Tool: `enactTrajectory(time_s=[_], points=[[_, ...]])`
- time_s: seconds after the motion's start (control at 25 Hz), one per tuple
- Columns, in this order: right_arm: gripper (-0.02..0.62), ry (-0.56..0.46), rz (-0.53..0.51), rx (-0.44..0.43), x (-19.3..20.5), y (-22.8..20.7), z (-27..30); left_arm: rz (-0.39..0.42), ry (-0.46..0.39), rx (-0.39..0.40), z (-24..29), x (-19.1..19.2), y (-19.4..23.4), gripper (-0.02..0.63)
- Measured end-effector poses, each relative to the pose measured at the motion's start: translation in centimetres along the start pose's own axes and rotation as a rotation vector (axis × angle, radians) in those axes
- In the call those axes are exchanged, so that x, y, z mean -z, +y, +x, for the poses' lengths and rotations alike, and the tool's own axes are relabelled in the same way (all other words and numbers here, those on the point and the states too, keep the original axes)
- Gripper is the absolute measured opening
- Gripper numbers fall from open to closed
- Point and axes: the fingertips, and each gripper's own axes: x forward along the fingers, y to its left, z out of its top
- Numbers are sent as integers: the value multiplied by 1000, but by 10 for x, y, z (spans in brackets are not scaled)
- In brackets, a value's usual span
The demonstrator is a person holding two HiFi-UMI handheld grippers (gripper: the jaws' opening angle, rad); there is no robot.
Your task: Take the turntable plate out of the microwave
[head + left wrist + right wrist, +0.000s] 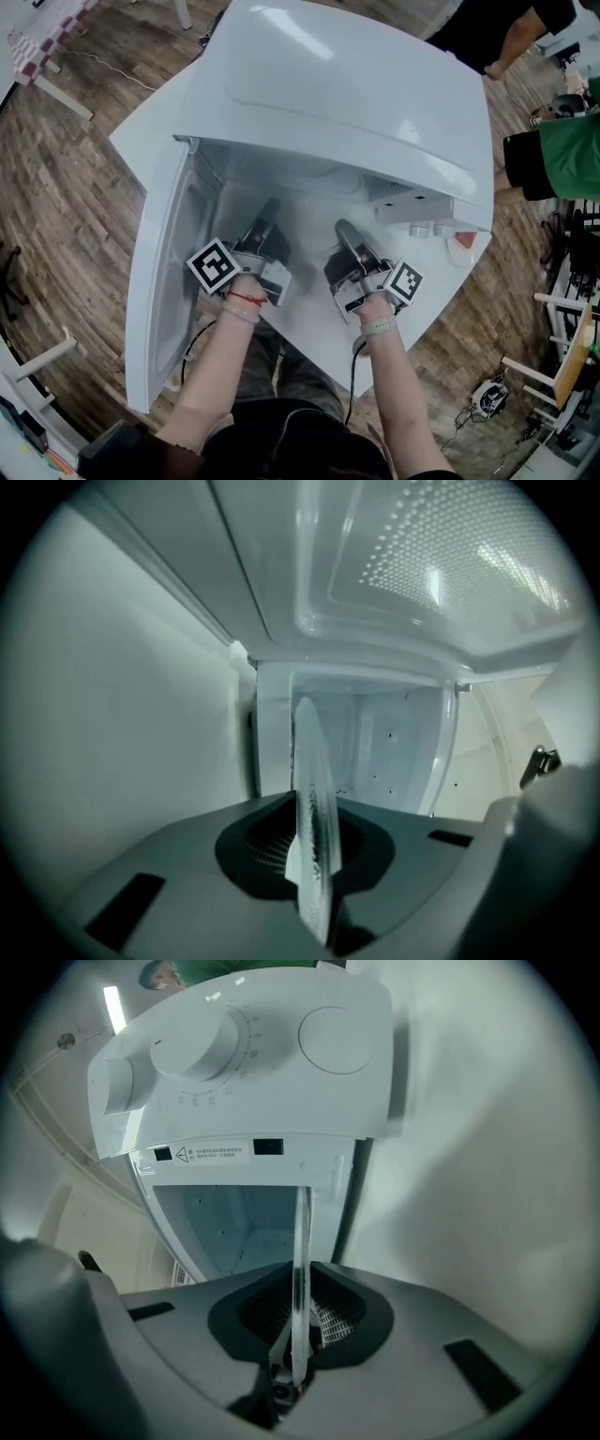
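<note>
The white microwave stands with its door swung open to the left. Both grippers reach level into the mouth of the cavity. My left gripper is shut on the rim of the clear glass turntable plate, which shows edge-on between its jaws, with the cavity behind. My right gripper is shut on the same plate, a thin glass edge between its jaws. The control panel with two knobs sits just above. The glass is hardly visible in the head view.
The microwave rests on a white table over a wooden floor. A small red thing lies by the microwave's right front corner. People stand at the upper right, one in green. Frames and cables crowd the right edge.
</note>
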Motion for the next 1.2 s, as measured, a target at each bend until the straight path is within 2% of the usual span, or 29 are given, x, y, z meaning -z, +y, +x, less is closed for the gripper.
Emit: enactTrajectory(time_s=[0.24,0.44,0.96,1.2], points=[[50,-21,-32,-3,-21,2,19,-11,6,4,-2,0,0,28],[48,-68,-11,5,-28,2,28,-17,11,2,-6,2,0,28],[41,-80,-72,-81,-13,10,8,-31,8,10,-27,13,1,28],[41,-79,-75,-119,-6,22,-7,13,26,43,-37,22,-14,28]])
